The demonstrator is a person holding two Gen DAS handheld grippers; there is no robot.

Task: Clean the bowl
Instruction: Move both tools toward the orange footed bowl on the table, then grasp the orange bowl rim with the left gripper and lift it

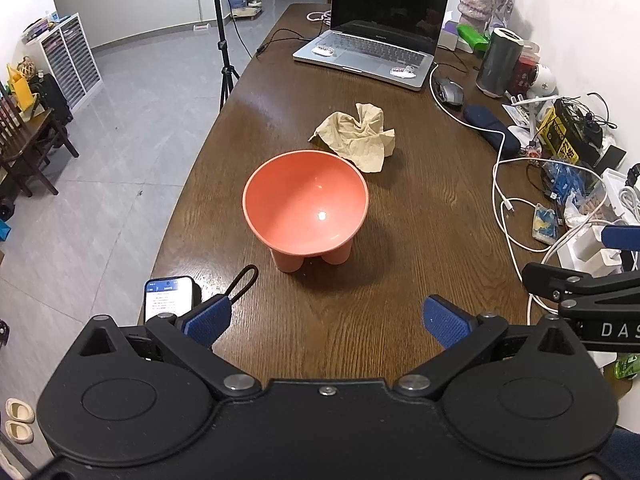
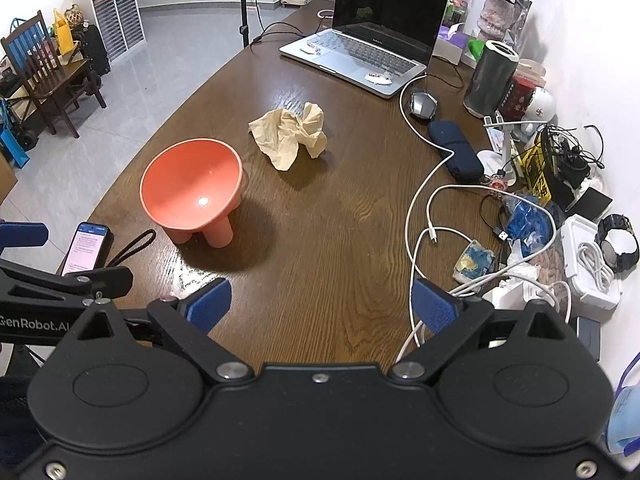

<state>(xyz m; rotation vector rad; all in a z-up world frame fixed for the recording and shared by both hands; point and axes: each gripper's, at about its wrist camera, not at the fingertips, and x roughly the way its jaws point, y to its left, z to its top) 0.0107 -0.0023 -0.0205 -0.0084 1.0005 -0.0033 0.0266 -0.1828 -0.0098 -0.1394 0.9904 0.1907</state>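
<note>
An orange footed bowl stands upright and empty on the brown wooden table; it also shows in the right wrist view. A crumpled beige cloth lies just behind the bowl, also seen from the right wrist. My left gripper is open and empty, a short way in front of the bowl. My right gripper is open and empty, to the right of the bowl and well short of the cloth.
A phone with a black strap lies at the table's near left edge. An open laptop, a mouse, white cables and clutter fill the far and right sides. A tripod stands on the floor to the left.
</note>
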